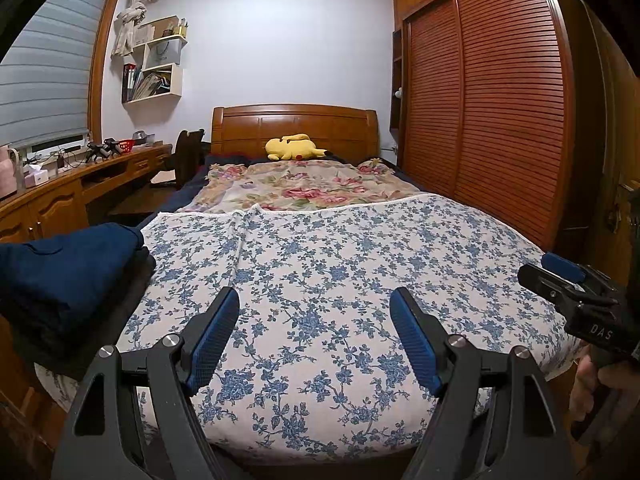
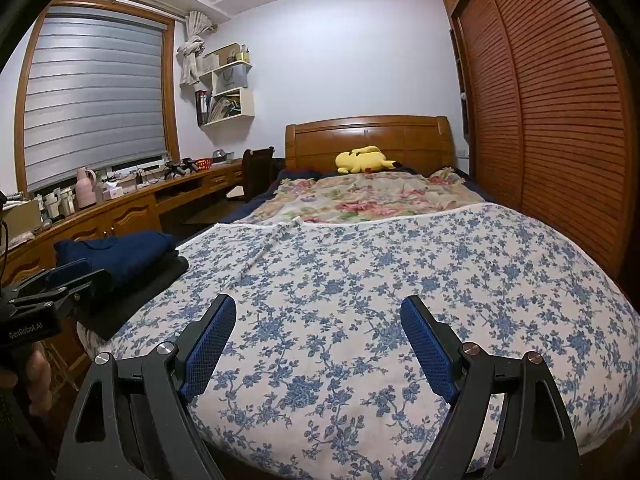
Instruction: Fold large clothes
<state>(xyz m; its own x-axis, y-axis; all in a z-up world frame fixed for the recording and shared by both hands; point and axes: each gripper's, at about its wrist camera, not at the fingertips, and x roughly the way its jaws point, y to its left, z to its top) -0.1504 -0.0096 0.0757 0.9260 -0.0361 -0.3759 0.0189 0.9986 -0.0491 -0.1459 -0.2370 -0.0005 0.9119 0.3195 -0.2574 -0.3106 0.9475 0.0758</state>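
Note:
A folded navy garment (image 1: 68, 264) (image 2: 120, 252) lies on a flat black garment (image 1: 100, 320) (image 2: 132, 300) at the bed's near left corner. The bed is covered by a blue-floral spread (image 1: 340, 260) (image 2: 360, 280). My left gripper (image 1: 314, 294) hovers open over the spread's near edge, to the right of the pile, with nothing between its blue pads. My right gripper (image 2: 318, 299) is also open and empty over the spread. Each gripper shows side-on in the other's view: the right gripper (image 1: 544, 270) at the right edge, the left gripper (image 2: 86, 274) close to the pile.
A pink-floral blanket (image 1: 312, 184) and a yellow plush toy (image 1: 294, 148) lie toward the wooden headboard (image 1: 296, 124). Slatted wardrobe doors (image 1: 500, 100) run along the right side. A long wooden desk (image 2: 132, 204) with clutter and a chair (image 2: 256, 172) stand on the left.

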